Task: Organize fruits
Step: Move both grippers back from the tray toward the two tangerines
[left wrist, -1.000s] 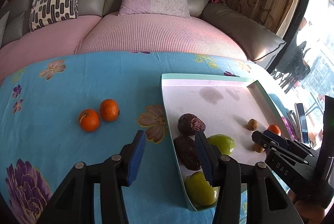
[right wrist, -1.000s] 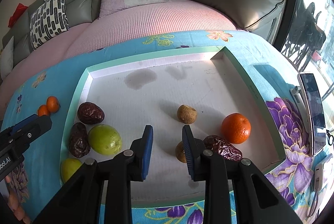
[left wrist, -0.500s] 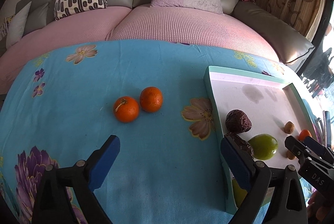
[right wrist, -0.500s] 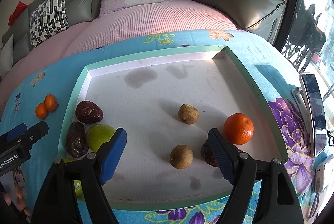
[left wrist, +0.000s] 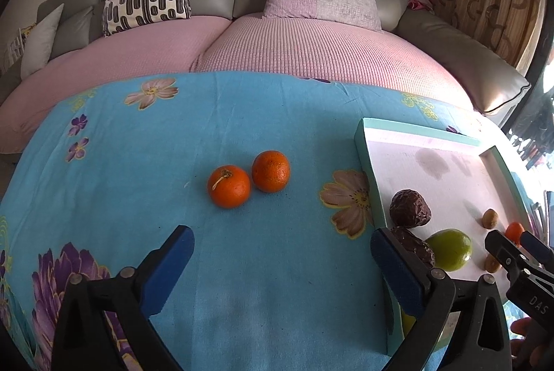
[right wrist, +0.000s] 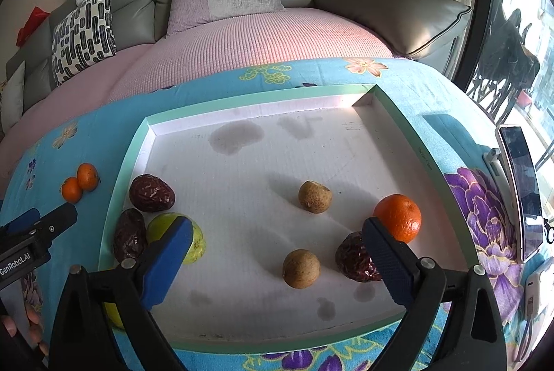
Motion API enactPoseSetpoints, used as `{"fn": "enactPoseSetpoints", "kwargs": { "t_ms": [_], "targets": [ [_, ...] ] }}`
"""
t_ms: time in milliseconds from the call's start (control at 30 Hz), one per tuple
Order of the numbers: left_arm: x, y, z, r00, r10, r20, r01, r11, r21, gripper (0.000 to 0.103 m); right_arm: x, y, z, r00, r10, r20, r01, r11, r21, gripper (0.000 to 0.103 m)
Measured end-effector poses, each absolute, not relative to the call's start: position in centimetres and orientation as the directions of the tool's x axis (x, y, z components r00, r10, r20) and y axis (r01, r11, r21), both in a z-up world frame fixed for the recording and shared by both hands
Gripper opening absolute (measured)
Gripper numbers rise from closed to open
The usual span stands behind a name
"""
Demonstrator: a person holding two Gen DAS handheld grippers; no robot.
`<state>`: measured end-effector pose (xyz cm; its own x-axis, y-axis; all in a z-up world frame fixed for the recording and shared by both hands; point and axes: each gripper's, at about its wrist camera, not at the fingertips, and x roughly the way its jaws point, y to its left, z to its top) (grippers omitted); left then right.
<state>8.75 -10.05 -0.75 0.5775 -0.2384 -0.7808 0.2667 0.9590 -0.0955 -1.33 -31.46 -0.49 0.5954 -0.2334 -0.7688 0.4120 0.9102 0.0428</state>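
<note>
Hovering wide open: left gripper [left wrist: 282, 253] facing two oranges [left wrist: 248, 180]; right gripper [right wrist: 277, 241] over tray [right wrist: 408, 135].

bright daylight comes in from the window [right wrist: 516, 35] on the right, which is blown out to white. the sofa arm [right wrist: 391, 7] carries a soft sheen. in the tray [right wrist: 242, 163] the fruits throw soft shadows toward the left and far side. both fisheye views bend straight lines hard, and black vignette fills the corners. focus is sharp mid-frame, softer toward the rims.
</note>
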Motion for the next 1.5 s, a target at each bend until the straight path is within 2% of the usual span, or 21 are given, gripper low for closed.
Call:
{"fn": "enactPoseSetpoints", "kwargs": {
  "t_ms": [300,500,1133,1500],
  "targets": [
    [9.0,-9.4,-0.5,0.582,-0.237,-0.778,0.26,0.961,-0.099,0.103,-1.2,-30.9,-0.1,0.622,-0.223,-0.751,0.4,0.915,0.059,0.098],
    [9.5,-7.9,0.1,0.599,-0.224,-0.769,0.225,0.969,-0.107,0.103,-0.4,-29.1,-0.1,0.632,-0.186,-0.752,0.333,0.942,0.047,0.098],
    [10.9,2.9,1.0,0.659,-0.063,-0.749,0.001,0.997,-0.083,0.103,3.3,-20.6,-0.5,0.667,-0.053,-0.743,0.148,0.987,0.063,0.098],
    [11.4,4.5,1.0,0.651,-0.097,-0.753,-0.015,0.99,-0.14,0.103,3.9,-19.1,-0.3,0.685,-0.015,-0.728,0.111,0.99,0.083,0.098]
  ]
}}
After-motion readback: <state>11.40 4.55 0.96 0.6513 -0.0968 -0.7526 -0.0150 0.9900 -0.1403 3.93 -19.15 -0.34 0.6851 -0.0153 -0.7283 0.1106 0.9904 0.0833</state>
